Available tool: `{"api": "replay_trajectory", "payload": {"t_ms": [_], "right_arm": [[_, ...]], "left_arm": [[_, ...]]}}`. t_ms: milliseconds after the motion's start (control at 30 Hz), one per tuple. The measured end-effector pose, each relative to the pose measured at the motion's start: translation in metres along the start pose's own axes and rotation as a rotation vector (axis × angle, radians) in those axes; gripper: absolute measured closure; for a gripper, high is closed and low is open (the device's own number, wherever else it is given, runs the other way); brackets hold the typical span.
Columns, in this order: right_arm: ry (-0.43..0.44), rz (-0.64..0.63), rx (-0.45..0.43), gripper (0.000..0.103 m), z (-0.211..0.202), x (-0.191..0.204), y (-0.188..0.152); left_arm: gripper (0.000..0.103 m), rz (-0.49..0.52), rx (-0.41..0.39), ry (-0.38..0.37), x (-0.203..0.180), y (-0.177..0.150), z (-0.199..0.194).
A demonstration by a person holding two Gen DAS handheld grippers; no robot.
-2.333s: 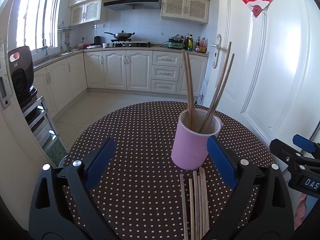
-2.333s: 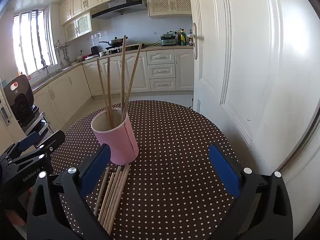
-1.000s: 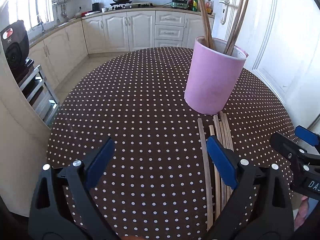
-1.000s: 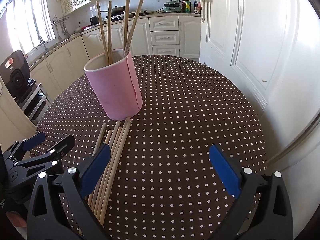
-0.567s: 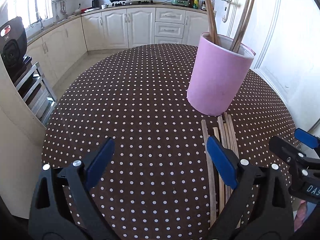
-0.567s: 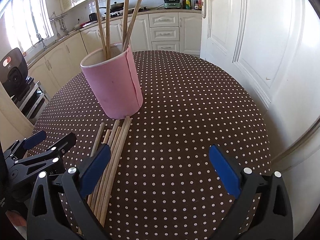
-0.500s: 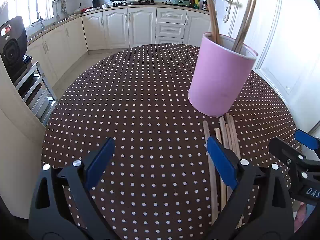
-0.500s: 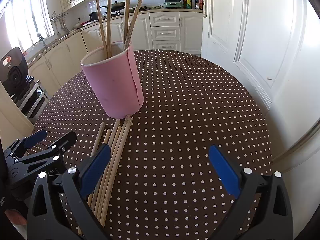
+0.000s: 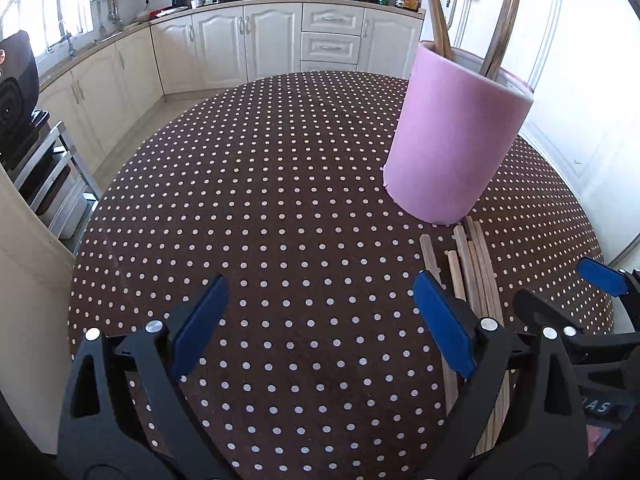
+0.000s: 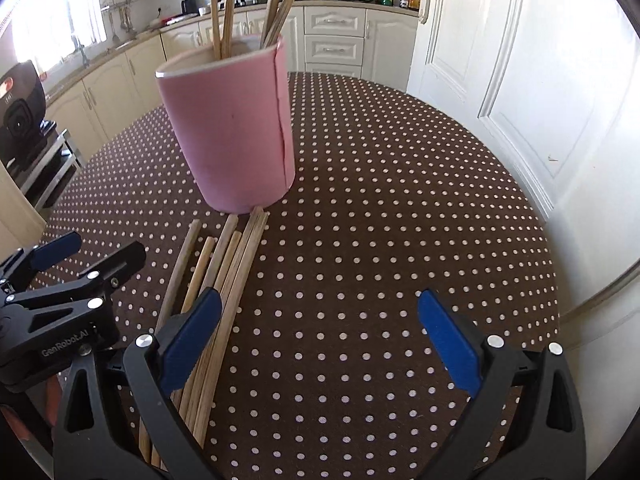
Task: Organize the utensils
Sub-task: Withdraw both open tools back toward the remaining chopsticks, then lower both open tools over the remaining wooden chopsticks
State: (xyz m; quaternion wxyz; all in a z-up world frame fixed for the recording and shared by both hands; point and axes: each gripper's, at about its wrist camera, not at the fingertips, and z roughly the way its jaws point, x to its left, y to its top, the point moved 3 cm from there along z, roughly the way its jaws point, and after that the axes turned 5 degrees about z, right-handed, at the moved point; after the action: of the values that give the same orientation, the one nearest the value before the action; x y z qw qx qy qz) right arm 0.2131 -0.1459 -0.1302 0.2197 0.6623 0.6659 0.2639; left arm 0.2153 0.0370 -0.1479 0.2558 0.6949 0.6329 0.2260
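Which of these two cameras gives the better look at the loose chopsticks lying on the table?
The right wrist view: the loose chopsticks lie fanned out below the pink cup. In the left wrist view the chopsticks are largely hidden behind a gripper finger.

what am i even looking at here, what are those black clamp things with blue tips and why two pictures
Those are two hand-held grippers; a person carries one in each hand. Each has a fisheye camera looking along its fingers, hence two pictures. The left gripper and the right gripper are both open and hold nothing. On the dotted tablecloth stands a pink cup with a few chopsticks in it. More loose chopsticks lie flat in front of it, waiting to be sorted.
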Motion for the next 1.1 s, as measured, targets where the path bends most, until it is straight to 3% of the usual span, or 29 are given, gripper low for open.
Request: {"api": "replay_trajectory", "payload": {"t_ms": [467,567,1100], "right_arm": [[-0.05,0.011,0.013,0.008,0.003,0.001,-0.014],[-0.103,-0.01,0.024,0.008,0.003,-0.004,-0.019],[-0.021,-0.016,0.019,0.008,-0.018,-0.006,-0.045]], "left_arm": [[0.011,0.0,0.023,-0.031,0.02,-0.01,0.007],[0.011,-0.003,0.023,-0.038,0.018,-0.014,0.006],[0.011,-0.019,0.027,-0.029,0.015,-0.031,-0.01]]}}
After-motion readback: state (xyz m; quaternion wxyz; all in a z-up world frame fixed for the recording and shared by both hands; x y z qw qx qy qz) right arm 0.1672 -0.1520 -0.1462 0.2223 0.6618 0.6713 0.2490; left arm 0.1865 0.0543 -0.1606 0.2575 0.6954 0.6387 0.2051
